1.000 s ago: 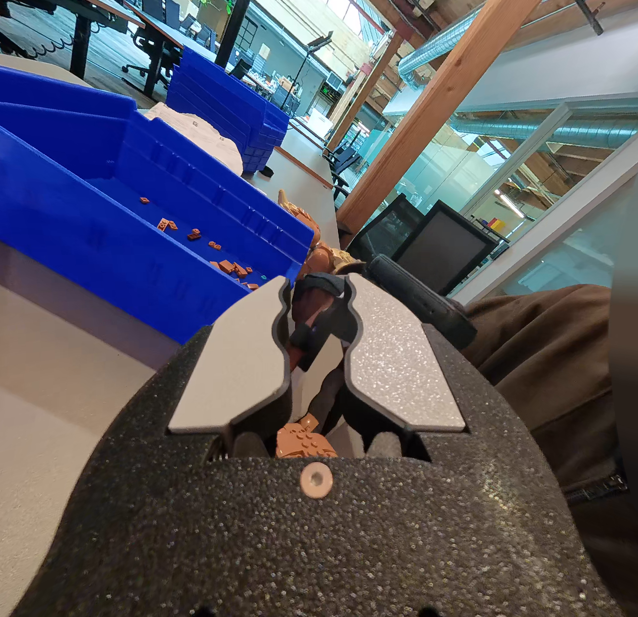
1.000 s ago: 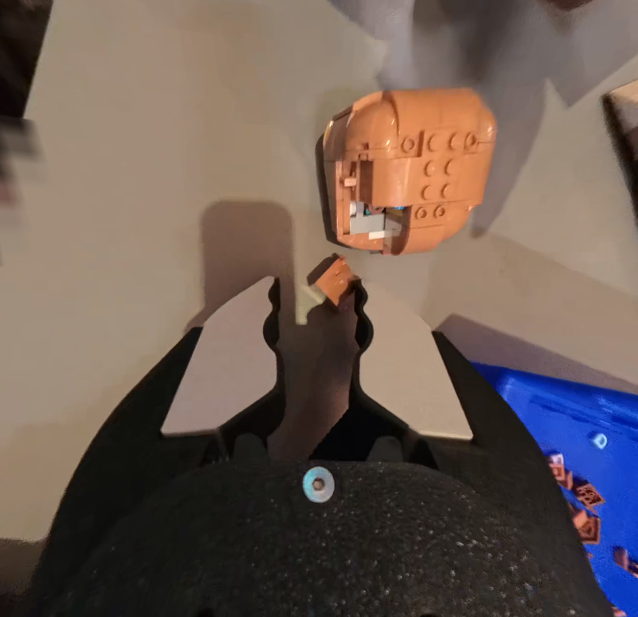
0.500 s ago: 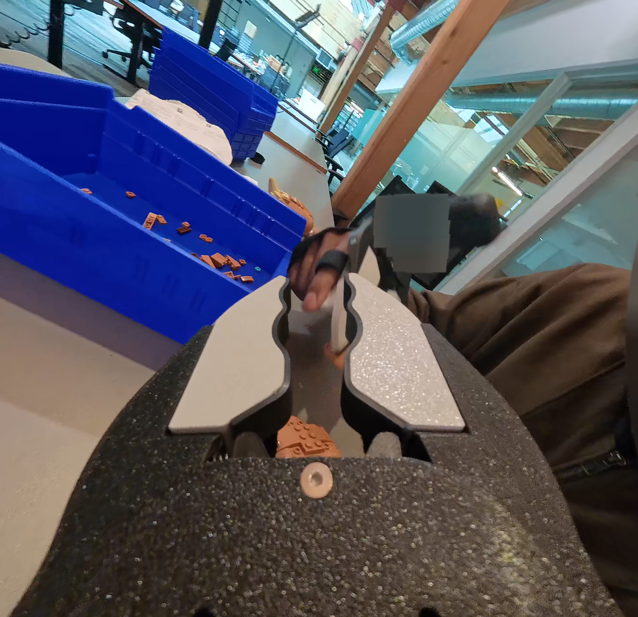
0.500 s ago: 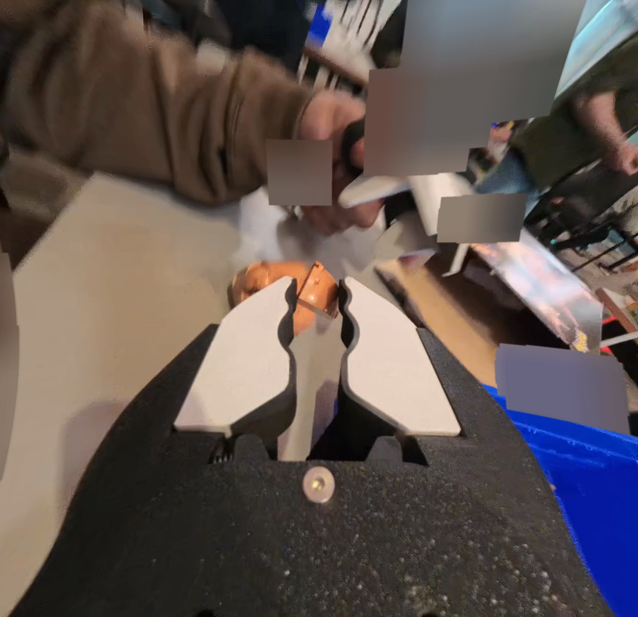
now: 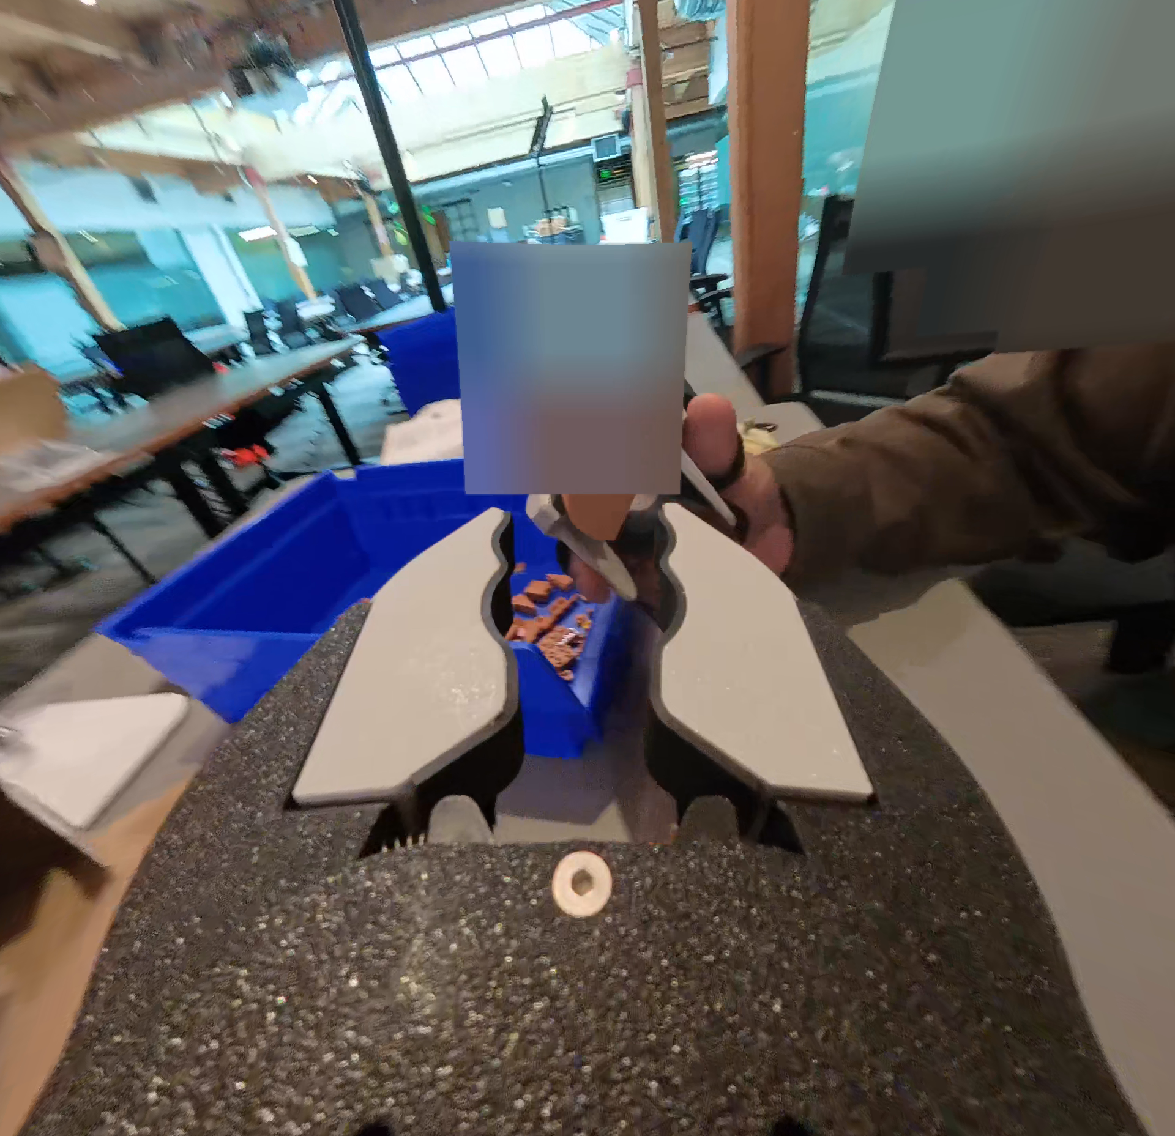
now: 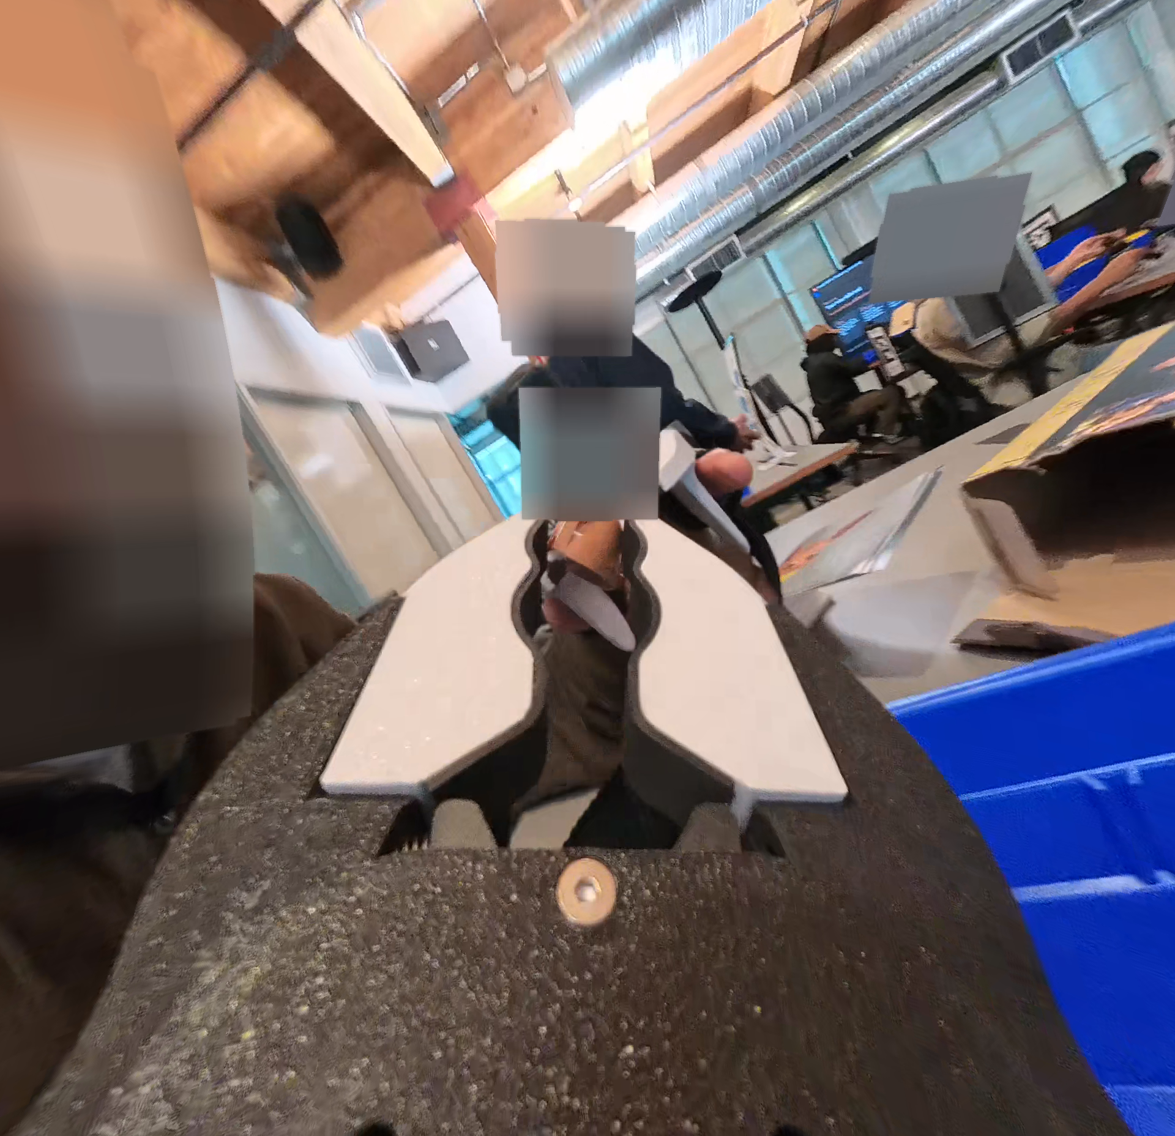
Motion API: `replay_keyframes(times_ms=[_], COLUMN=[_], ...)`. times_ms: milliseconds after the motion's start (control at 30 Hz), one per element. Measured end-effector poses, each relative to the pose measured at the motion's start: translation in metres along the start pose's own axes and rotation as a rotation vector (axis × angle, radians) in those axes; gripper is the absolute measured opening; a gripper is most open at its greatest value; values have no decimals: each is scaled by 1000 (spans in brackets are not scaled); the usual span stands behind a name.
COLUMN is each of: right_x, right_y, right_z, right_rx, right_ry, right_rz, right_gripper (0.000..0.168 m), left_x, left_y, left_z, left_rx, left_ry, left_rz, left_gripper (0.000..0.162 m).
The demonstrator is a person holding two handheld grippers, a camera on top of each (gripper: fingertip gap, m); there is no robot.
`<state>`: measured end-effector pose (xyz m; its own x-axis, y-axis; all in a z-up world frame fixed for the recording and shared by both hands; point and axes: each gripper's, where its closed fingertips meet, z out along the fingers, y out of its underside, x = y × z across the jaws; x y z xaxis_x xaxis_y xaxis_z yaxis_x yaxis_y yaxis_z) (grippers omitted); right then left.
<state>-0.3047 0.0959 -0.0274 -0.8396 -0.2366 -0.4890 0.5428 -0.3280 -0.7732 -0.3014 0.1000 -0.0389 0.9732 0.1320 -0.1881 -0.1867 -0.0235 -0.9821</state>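
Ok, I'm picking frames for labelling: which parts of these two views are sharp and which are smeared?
Left wrist view: the left gripper and its foam body are crisp, the blue bin fairly clear, the desks at the left edge motion-smeared, the hand soft. Right wrist view: the right gripper is sharp, the cardboard box streaked, the ceiling beams blurred; straight lines bow from the wide lens.

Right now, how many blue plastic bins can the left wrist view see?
2. One open blue plastic bin, holding loose brown bricks, sits just beyond the left gripper; a second blue bin or stack stands farther back, partly behind the blur patch. Others may be hidden.
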Motion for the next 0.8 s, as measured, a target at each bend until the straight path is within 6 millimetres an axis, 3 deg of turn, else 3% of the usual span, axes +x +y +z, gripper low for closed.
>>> replay_keyframes(times_ms=[167,467,800], right_x=[2,-3,8], right_y=[4,10,15], right_z=[3,7,0], right_rx=[34,-6,-215], right_ry=[-52,-59,159], right_rz=[121,60,-297], right_gripper=[22,22,32], left_x=[1,2,-5], left_y=[1,8,14], left_z=[7,14,10], left_rx=[-23,-68,-196], left_ry=[-97,-173,-263], left_rz=[202,367,566], left_gripper=[42,28,24])
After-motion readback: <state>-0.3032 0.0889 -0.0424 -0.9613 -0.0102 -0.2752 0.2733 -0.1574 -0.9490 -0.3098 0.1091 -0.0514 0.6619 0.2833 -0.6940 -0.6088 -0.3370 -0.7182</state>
